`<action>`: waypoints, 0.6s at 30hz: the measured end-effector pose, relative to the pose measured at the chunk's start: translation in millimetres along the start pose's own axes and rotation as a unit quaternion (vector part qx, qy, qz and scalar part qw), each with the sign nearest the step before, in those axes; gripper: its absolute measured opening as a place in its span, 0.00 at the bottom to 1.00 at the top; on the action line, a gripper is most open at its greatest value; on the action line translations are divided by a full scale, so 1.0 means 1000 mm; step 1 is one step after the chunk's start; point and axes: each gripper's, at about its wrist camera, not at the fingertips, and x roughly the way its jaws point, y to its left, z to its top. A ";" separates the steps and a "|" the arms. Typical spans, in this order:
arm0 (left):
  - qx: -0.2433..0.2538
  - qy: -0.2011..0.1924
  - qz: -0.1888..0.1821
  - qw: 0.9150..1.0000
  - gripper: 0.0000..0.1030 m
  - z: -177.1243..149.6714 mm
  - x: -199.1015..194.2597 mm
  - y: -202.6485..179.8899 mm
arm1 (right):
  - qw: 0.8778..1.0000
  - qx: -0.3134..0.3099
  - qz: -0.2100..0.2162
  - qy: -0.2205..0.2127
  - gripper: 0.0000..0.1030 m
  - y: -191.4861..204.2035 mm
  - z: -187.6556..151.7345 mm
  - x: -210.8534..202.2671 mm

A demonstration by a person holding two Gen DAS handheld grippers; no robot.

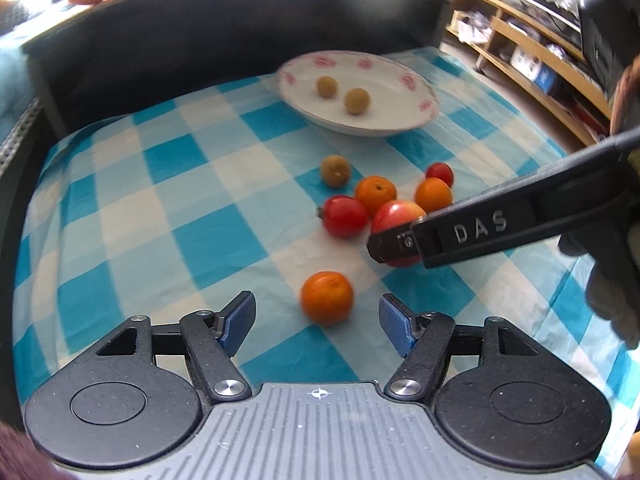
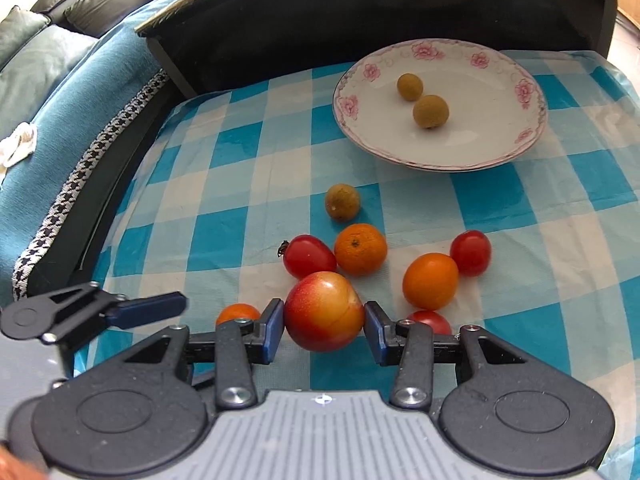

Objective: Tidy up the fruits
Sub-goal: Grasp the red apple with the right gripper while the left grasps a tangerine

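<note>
Left wrist view
- Your left tool (image 1: 318,314): stands wide with nothing between its blue pads; an orange (image 1: 327,298) sits on the checked cloth just ahead of the gap, touching neither pad.
- Your right tool (image 1: 390,246): comes in from the right over the apple (image 1: 394,216); from here I cannot tell how its jaws stand.
- Done so far: two small brownish-green fruits lie on the flowered plate (image 1: 416,120) at the far side of the table.
- Left to do: a third brownish fruit (image 1: 335,171), two more oranges, two red tomatoes and the apple lie clustered on the cloth, near the plate but off it.
- Writing: "DAS" in raised letters on the side of your right tool's finger.

Right wrist view
- Your right tool (image 2: 324,330): brackets the apple (image 2: 324,311), pads at its two sides; whether they press it or merely flank it I cannot tell.
- Left tool (image 2: 152,312): one blue-padded finger shows at the left, near an orange partly hidden behind your right tool.
- Plate (image 2: 360,136): holds the same two small fruits, close together and maybe touching.
- Progress, as I judge it: early; most fruit is unsorted.
- Writing: none legible here.
</note>
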 end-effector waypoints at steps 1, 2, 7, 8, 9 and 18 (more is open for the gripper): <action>0.005 0.000 0.001 1.000 0.68 0.000 0.003 -0.002 | 1.000 0.002 0.000 -0.001 0.44 -0.001 0.000 -0.002; 0.009 0.002 0.002 1.000 0.66 0.001 0.006 -0.004 | 1.000 0.005 0.000 -0.003 0.44 -0.003 0.000 -0.005; 0.013 0.020 0.007 1.000 0.53 0.001 0.018 -0.008 | 1.000 0.010 0.003 -0.010 0.44 -0.007 -0.001 -0.015; 0.012 0.021 0.008 1.000 0.52 0.001 0.020 -0.008 | 1.000 0.009 0.002 -0.011 0.44 -0.008 -0.002 -0.016; 0.010 0.023 0.008 1.000 0.48 0.001 0.021 -0.008 | 1.000 0.009 0.001 -0.012 0.44 -0.008 -0.002 -0.017; 0.018 0.019 0.018 0.999 0.39 0.002 0.020 -0.014 | 1.000 0.009 -0.004 -0.019 0.44 -0.012 -0.004 -0.026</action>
